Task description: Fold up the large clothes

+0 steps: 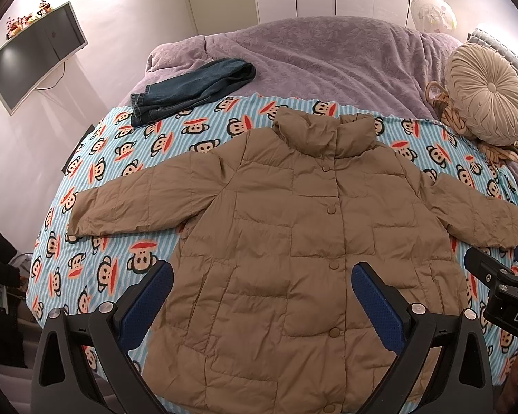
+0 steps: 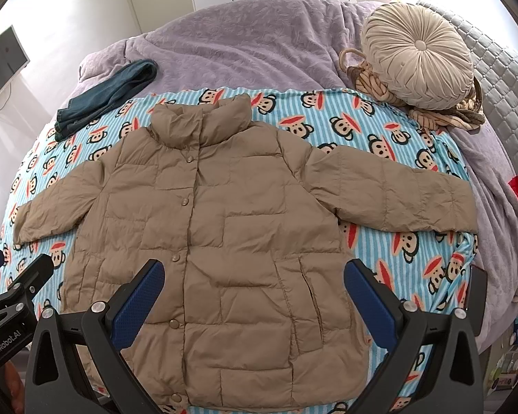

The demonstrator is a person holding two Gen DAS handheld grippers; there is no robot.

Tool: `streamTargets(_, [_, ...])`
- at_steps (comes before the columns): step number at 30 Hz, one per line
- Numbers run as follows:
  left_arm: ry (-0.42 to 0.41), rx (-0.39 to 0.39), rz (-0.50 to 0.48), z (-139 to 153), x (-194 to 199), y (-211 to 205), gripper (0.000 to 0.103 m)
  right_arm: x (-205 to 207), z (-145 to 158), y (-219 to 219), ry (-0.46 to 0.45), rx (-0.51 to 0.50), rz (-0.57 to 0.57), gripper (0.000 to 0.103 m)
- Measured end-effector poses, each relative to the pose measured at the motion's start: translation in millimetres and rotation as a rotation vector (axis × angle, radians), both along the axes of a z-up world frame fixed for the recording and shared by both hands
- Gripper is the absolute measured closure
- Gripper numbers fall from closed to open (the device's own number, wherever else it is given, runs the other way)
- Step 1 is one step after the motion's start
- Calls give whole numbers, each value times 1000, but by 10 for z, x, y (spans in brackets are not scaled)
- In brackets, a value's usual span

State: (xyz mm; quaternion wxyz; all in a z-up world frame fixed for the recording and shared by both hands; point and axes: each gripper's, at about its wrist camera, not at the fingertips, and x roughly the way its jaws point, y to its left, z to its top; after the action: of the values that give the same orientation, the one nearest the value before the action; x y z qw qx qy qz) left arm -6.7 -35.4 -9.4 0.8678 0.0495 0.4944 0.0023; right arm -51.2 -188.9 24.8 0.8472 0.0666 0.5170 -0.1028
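Left wrist view: tan puffer jacket (image 1: 293,241) lies flat, front up, snaps closed, on monkey-print striped blanket (image 1: 138,172) spread over a bed w/ lilac bedspread (image 1: 328,55). Both sleeves extend outward to the sides; collar points away from camera. Left gripper (image 1: 262,279) hovers above the jacket's lower half, fingers spread wide w/ blue pads (image 1: 148,300) apart, nothing held. Right gripper (image 1: 497,269) shows at the right edge near the sleeve cuff; fingers look parted, nothing held. Folded dark jeans (image 1: 193,86) sit at the blanket's far left edge, partly on the bedspread, well apart from the jacket. Round pleated beige cushion (image 1: 487,103) rests on a wicker basket (image 1: 438,103) at far right. Wall-mounted TV (image 1: 34,55) at upper left. Right wrist view: the jacket (image 2: 224,234) fills the center, hem nearest the camera. Right gripper (image 2: 255,276) hangs over the hem-side region, fingers wide open, pads (image 2: 369,303) clear of the fabric, empty. Left gripper (image 2: 17,269) enters at lower left, just beside the sleeve end; opening cannot be judged here. Jeans (image 2: 110,93) at upper left, cushion (image 2: 418,55) on basket (image 2: 359,72) at upper right.
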Motion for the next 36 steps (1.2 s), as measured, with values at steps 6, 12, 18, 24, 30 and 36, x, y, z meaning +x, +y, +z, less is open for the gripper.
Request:
streamTargets(6, [0, 0, 0, 8, 4, -7, 0, -7, -13, -1, 1, 3, -2, 0])
streamTargets(12, [3, -2, 2, -9, -12, 3, 0, 5, -11, -2, 2, 2, -1, 0])
streamTargets(18, [9, -5, 1, -62, -68, 27, 0, -13, -53, 3, 8, 7, 1, 0])
streamTargets(24, [34, -22, 1, -85, -22, 69, 0, -23, -111, 43, 20, 27, -2, 0])
streamTargets(30, [79, -91, 35, -191, 49, 388, 0, 34, -182, 125, 50, 107, -7, 0])
streamTargets(36, [122, -218, 105, -449, 272, 954, 0, 120, -265, 465, 77, 109, 33, 0])
